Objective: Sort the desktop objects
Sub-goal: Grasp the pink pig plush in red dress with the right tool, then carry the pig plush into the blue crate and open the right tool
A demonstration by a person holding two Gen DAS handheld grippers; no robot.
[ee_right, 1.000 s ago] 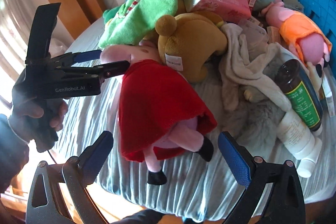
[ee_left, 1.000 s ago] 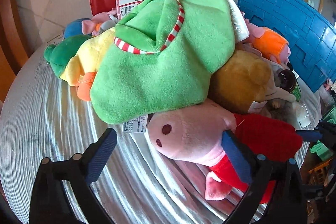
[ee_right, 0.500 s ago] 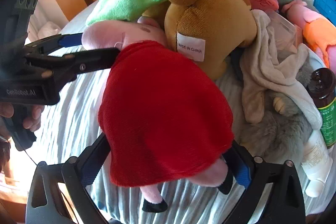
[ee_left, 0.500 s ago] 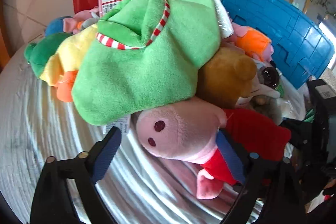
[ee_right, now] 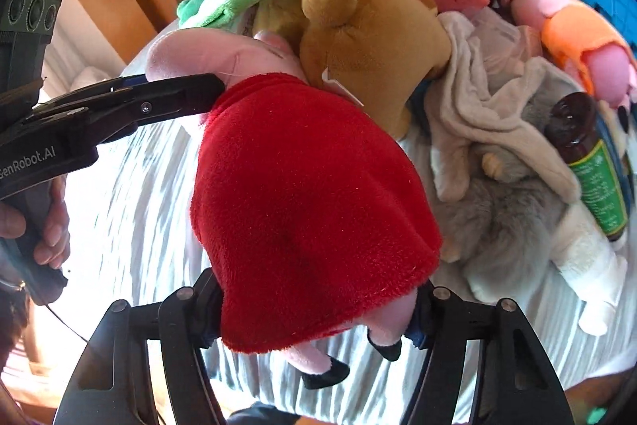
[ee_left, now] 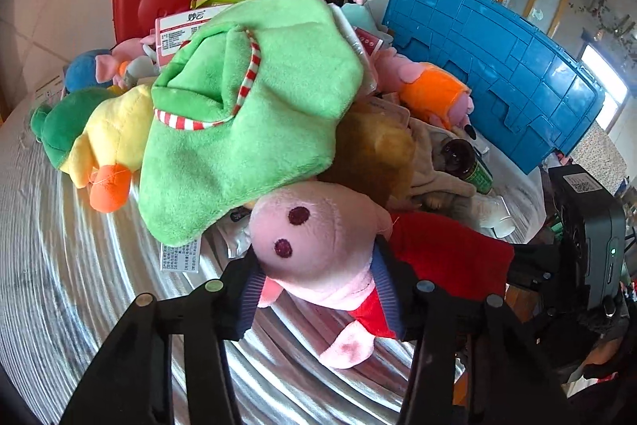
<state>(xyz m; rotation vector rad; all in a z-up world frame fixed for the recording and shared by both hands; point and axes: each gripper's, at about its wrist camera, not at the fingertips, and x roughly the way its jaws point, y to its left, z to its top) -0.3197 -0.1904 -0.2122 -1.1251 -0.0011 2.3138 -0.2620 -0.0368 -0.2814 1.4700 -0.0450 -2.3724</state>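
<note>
One pink pig plush [ee_left: 318, 245] in red dress, near edge of bench [ee_left: 59, 265]. Left tool [ee_left: 318, 289] pinches its neck; right tool [ee_right: 314, 309] pinches its legs. One brown bear [ee_right: 374, 42] behind.

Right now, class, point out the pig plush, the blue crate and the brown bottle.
pig plush [ee_left: 314, 237], left wrist view, on its snout.
blue crate [ee_left: 497, 66], left wrist view, on its side wall.
brown bottle [ee_right: 573, 124], right wrist view, on its dark cap.
</note>
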